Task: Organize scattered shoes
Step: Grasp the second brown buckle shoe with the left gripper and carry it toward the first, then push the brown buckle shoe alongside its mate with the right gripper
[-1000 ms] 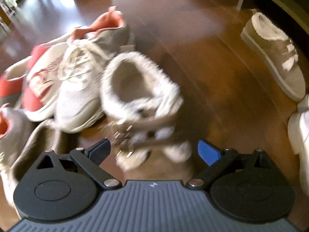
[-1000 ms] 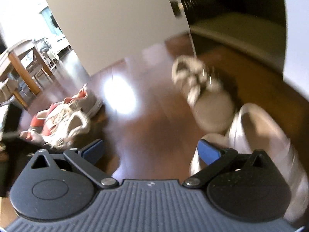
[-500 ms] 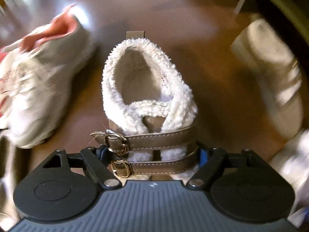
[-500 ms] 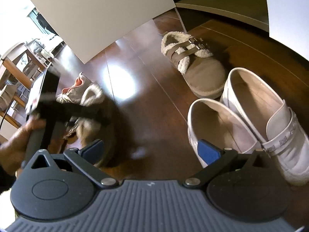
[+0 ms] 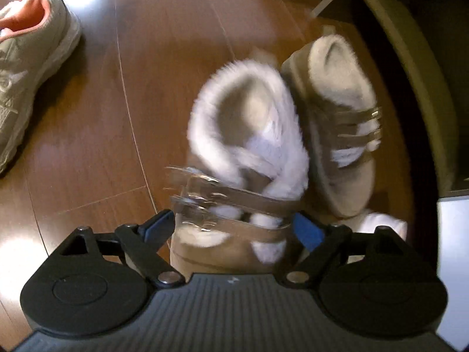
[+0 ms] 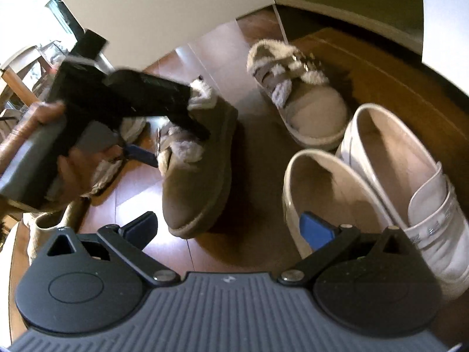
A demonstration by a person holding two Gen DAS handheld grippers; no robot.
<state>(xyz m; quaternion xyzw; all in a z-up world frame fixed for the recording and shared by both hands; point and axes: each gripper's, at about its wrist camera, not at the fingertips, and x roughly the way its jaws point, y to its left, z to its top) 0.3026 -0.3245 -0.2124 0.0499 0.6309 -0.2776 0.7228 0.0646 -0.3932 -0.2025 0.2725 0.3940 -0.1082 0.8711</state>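
Dark brown plank floor (image 5: 88, 146), glossy, with glare patches; a white cabinet panel (image 6: 146, 14) stands beyond both tools.

- White loafers (image 6: 395, 176), a pair: side by side just past the right tool's right finger, already lined up. The metal trim on the strap carries no readable lettering.
- Fleece-lined buckle shoe (image 5: 243, 135), taupe, two straps: sits between the fingers of the left tool (image 5: 231, 226) with its sole apparently on the floor. It is just beside its mate, not yet quite parallel.
- Matching fleece-lined shoe (image 5: 337, 94): ahead and to the right of the left tool, upright.
- Grey sneaker with coral lining (image 5: 32, 58): far left of the left tool, well apart, unsorted. More footwear lies left of the right tool, partly hidden.

Left tool: jaws have just been opening and straddle the buckle shoe loosely, judged a release.
Right tool (image 6: 228, 228): jaws wide, nothing between them.

Progress: about midway; one pair is done, a second is nearly paired, and the sneakers remain.
Brands: none legible; the left view is blurred.
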